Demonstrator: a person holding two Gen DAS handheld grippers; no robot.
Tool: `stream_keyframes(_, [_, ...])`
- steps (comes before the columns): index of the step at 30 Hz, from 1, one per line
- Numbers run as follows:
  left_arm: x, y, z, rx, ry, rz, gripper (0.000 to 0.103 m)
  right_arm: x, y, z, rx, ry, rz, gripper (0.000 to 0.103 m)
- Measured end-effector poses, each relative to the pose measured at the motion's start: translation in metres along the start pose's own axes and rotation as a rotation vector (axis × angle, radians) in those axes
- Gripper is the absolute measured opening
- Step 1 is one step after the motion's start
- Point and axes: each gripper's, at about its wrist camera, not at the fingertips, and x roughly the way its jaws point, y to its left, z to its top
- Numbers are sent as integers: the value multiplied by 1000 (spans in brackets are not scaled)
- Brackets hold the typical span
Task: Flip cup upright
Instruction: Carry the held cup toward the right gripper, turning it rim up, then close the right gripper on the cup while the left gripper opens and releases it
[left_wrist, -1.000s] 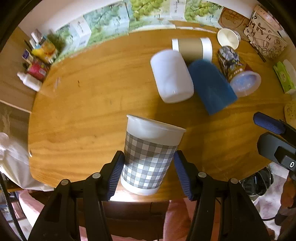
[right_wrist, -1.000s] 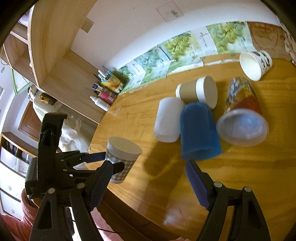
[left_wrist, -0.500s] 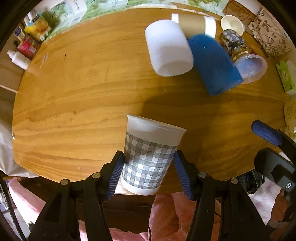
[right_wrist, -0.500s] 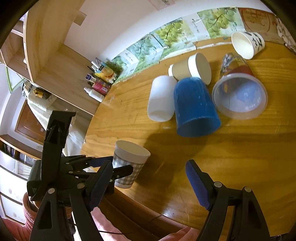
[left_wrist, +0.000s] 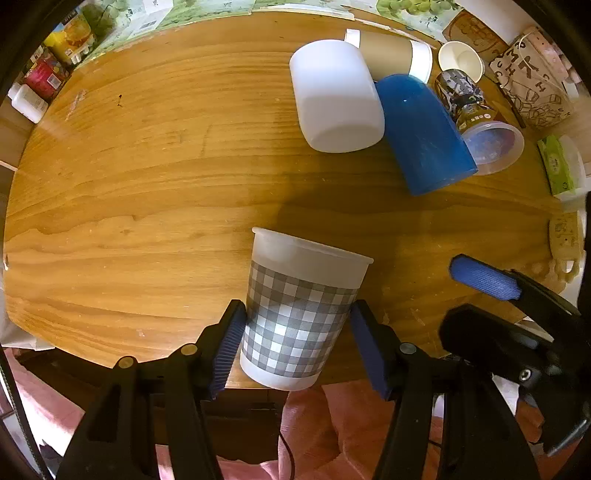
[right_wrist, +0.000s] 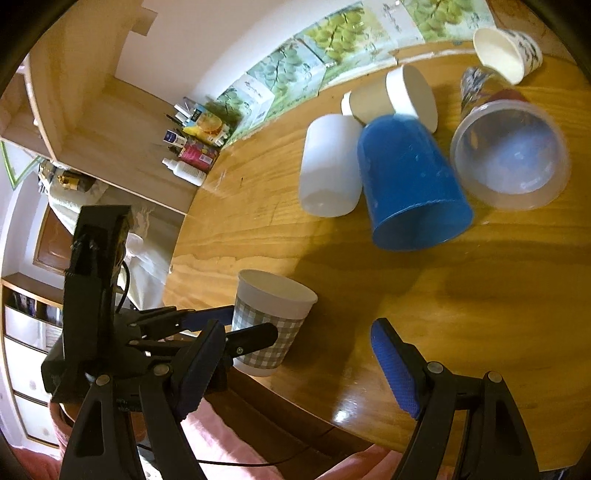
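A grey-and-white checked paper cup stands upright, mouth up, at the near edge of the round wooden table. My left gripper is shut on the checked cup, one blue pad on each side. The cup also shows in the right wrist view, with the left gripper around it. My right gripper is open and empty, above the table's near edge to the right of the cup. Its blue fingertip shows in the left wrist view.
Several cups lie on their sides at the far right: a white one, a blue one, a brown one, a clear printed one. A small paper cup stands behind. Bottles and boxes line the far left.
Both grippers have moved forward over the table, so the lying cups look nearer. The checked cup stays upright in my left gripper. The right gripper has come closer to it.
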Motion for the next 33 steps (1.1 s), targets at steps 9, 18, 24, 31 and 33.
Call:
stream_keyframes(9, [3, 7, -7, 14, 27, -30, 64, 23, -5, 6, 83, 58, 48, 82])
stream_keyframes(18, [0, 15, -15, 4, 34, -43, 71, 46, -13, 10, 196, 148, 117, 82])
stream_keyframes(24, [-3, 19, -20, 3, 19, -40, 71, 59, -6, 12, 209, 190, 99, 82])
stream_keyframes(31, [-3, 21, -22, -15, 16, -55, 71, 74, -1, 17, 219, 227, 84, 82])
stream_keyframes(33, [-2, 22, -22, -19, 15, -60, 71, 80, 2, 19, 225, 238, 80, 82])
